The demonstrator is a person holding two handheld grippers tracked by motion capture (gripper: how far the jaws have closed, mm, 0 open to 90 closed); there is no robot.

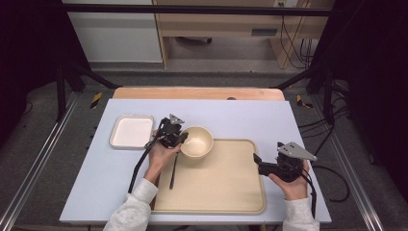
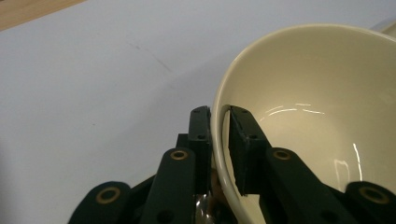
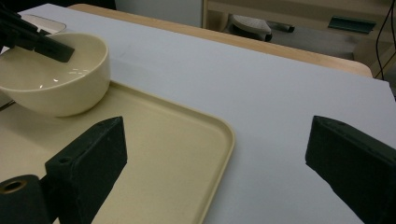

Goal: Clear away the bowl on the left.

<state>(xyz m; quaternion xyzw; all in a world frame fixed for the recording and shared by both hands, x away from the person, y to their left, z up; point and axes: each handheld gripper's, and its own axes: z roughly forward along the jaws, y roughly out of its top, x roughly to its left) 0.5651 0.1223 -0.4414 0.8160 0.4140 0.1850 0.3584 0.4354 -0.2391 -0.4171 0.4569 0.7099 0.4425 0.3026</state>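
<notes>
A cream bowl [image 1: 198,142] rests at the far left corner of a beige tray [image 1: 226,192]. My left gripper [image 1: 181,138] is shut on the bowl's left rim. In the left gripper view one jaw is inside the bowl [image 2: 303,93] and the other outside, so my left gripper [image 2: 219,114] pinches the rim. My right gripper [image 1: 257,163] hovers at the tray's right edge, pointing left, with its jaws wide apart. In the right gripper view my right gripper [image 3: 217,133] holds nothing, with the tray [image 3: 187,140] and the bowl [image 3: 60,93] beyond it.
A white square dish [image 1: 131,131] lies on the pale blue mat [image 1: 250,115] left of the bowl. A thin dark utensil [image 1: 173,171] lies on the tray's left side by the person's left hand. A bare wooden table edge [image 1: 197,93] runs along the far side.
</notes>
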